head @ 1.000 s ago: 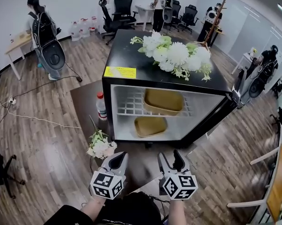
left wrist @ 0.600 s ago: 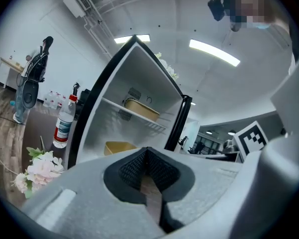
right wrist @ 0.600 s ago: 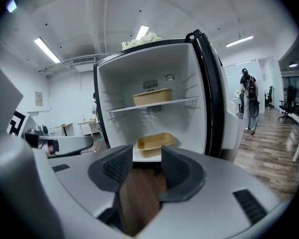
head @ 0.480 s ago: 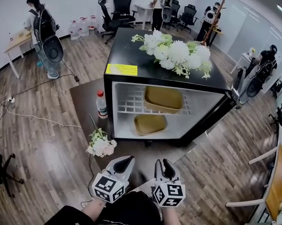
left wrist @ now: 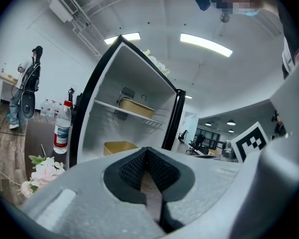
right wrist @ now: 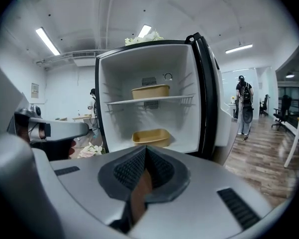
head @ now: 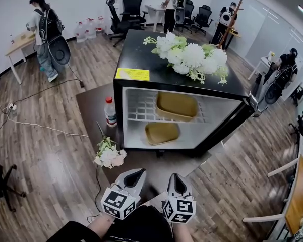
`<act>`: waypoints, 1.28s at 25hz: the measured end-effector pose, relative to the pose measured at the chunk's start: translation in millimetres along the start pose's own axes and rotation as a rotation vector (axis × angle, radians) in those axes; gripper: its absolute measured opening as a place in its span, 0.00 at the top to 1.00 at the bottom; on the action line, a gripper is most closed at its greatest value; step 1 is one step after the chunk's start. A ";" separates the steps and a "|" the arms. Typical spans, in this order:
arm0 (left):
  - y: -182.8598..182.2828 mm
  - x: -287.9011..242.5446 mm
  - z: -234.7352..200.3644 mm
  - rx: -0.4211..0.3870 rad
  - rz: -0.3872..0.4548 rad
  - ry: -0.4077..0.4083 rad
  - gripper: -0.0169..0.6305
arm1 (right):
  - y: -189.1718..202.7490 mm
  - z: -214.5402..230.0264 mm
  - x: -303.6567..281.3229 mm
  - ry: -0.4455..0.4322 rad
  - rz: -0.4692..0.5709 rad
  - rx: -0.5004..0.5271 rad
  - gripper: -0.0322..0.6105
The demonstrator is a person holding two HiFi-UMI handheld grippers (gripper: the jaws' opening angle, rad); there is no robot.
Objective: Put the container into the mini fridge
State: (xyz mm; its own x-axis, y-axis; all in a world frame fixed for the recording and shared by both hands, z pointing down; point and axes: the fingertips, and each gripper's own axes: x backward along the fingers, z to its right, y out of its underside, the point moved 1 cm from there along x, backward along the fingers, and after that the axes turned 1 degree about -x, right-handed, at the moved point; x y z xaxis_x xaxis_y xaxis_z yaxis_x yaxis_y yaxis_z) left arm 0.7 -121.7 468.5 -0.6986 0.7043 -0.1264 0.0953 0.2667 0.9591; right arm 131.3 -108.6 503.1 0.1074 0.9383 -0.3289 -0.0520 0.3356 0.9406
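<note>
The black mini fridge [head: 141,54] stands open in front of me, its door [right wrist: 209,98] swung to the right. One tan container [head: 176,106] sits on the upper wire shelf and a second tan container [head: 162,133] rests on the fridge floor; both show again in the right gripper view, upper container [right wrist: 150,91] and lower container [right wrist: 151,137]. My left gripper [head: 137,174] and right gripper [head: 175,179] hover low, well short of the fridge. Each is shut with nothing between its jaws, as seen in the left gripper [left wrist: 146,156] and right gripper [right wrist: 145,156] views.
A water bottle [head: 110,113] stands left of the fridge, and a pink flower bunch [head: 109,157] lies on the dark mat. White flowers [head: 191,58] lie on the fridge top. Cables [head: 40,127] cross the wooden floor at left. A person [head: 44,29] and office chairs stand farther back.
My right gripper's jaws have gone from wide open to shut, with nothing in them. Both grippers have drawn back slightly toward me. The person at far left has stepped a little.
</note>
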 end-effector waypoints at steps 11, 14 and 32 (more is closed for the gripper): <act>7.0 4.8 -1.6 -0.007 -0.016 -0.009 0.96 | -0.5 -5.1 0.5 0.007 0.013 0.031 0.94; 9.0 5.7 -0.9 -0.013 -0.022 -0.009 0.96 | -1.4 -8.5 1.2 0.003 0.017 0.043 0.94; 6.1 8.2 -5.2 -0.035 -0.003 -0.036 0.96 | -21.8 -18.4 0.3 -0.023 0.091 0.073 0.94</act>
